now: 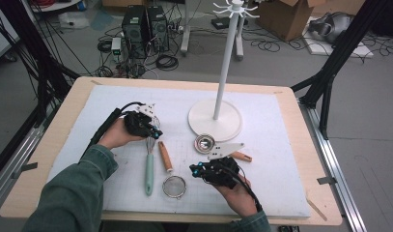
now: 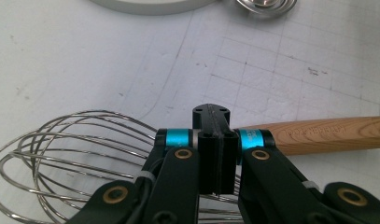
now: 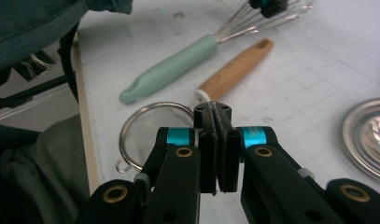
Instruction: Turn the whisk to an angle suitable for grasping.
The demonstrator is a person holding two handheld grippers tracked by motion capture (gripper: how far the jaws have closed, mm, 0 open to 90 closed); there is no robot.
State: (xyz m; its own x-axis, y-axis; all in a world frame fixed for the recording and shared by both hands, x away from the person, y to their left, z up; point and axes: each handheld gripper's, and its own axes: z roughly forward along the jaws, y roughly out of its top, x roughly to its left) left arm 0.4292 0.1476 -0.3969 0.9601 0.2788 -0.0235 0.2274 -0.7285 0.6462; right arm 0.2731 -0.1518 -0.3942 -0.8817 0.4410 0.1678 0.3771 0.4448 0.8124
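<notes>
In the left gripper view the whisk runs off the left and bottom edges and passes behind the jaws, so whether its wires touch them is hard to tell; the wooden handle runs off the right edge, and the white stand base and a shiny metal bowl are cut by the top edge. The left gripper has its jaws pressed flat together with nothing between them, the whisk wires just left of and under them, the wooden handle just right of the tips. The right gripper likewise has its jaws fully closed on nothing; the strainer ring lies just behind and left of the tips, partly hidden by the jaws, its wooden handle running away ahead of them, beside the whisk's green handle. A metal bowl sits to the right, cut by the edge. From above, the left gripper hovers over the whisk head, the right gripper just right of the strainer, and the tall white stand rises beyond both on the white mat
</notes>
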